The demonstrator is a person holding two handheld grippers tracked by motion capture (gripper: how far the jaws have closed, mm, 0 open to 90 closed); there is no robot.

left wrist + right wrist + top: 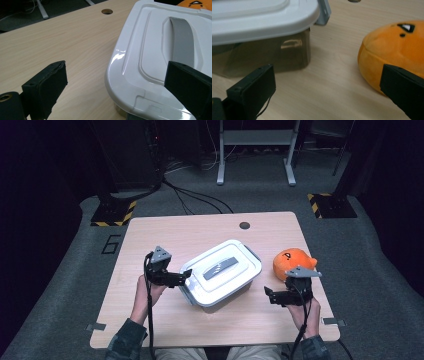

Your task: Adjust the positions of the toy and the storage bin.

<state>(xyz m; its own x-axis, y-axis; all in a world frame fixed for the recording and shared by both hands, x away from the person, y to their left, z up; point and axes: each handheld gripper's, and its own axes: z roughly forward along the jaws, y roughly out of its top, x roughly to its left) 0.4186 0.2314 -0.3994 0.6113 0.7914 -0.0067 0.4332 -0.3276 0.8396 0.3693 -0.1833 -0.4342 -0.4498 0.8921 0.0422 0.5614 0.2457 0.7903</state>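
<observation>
A clear storage box with a white lid [221, 266] and a grey handle [220, 268] sits mid-table. My left gripper [187, 274] is at the box's left corner, open. In the left gripper view its jaws straddle the near corner of the lid [155, 50], with the left gripper [116, 92] touching nothing. An orange plush toy [292, 261] lies to the right of the box. My right gripper [270, 295] is open, low over the table in front of the toy. In the right gripper view the right gripper [327, 92] faces the gap between box [259, 17] and plush toy [392, 52].
The wooden table [165, 232] has a round cable hole [244, 225] at its far edge. Small metal brackets [96, 326] sit at the near corners. Stands with yellow-black bases [114, 213] and a white frame [255, 150] are on the floor beyond.
</observation>
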